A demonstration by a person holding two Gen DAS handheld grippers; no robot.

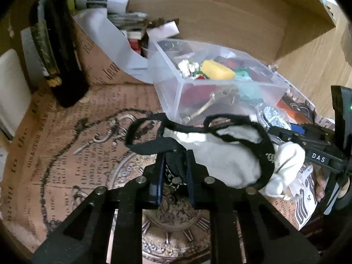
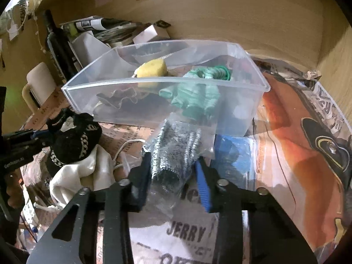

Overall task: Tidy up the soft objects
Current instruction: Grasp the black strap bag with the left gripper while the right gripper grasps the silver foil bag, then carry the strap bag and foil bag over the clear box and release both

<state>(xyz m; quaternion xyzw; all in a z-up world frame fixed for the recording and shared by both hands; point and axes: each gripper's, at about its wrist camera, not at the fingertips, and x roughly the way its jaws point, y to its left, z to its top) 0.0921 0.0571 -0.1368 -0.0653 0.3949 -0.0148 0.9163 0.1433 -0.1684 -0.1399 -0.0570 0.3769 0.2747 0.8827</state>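
My left gripper (image 1: 175, 157) is shut on a black cloth with white lining and straps (image 1: 222, 151), held above the paper-covered shelf; it shows in the right wrist view (image 2: 74, 140) at the left. My right gripper (image 2: 173, 165) is shut on a clear bag holding a silvery scouring pad (image 2: 176, 151), in front of the clear plastic bin (image 2: 253, 107). The bin (image 1: 167, 92) holds a yellow sponge (image 1: 217, 70), (image 2: 151, 70) and a green cloth (image 2: 195, 96). A white cloth bag (image 2: 74, 176), (image 1: 286, 167) lies under the black cloth.
A dark bottle (image 1: 57, 50) and a white mug (image 2: 39, 83) stand at the left. Papers and boxes (image 1: 123, 19) are piled at the back against the wooden wall (image 2: 264, 17). A blue item (image 2: 235, 151) lies beside the bin.
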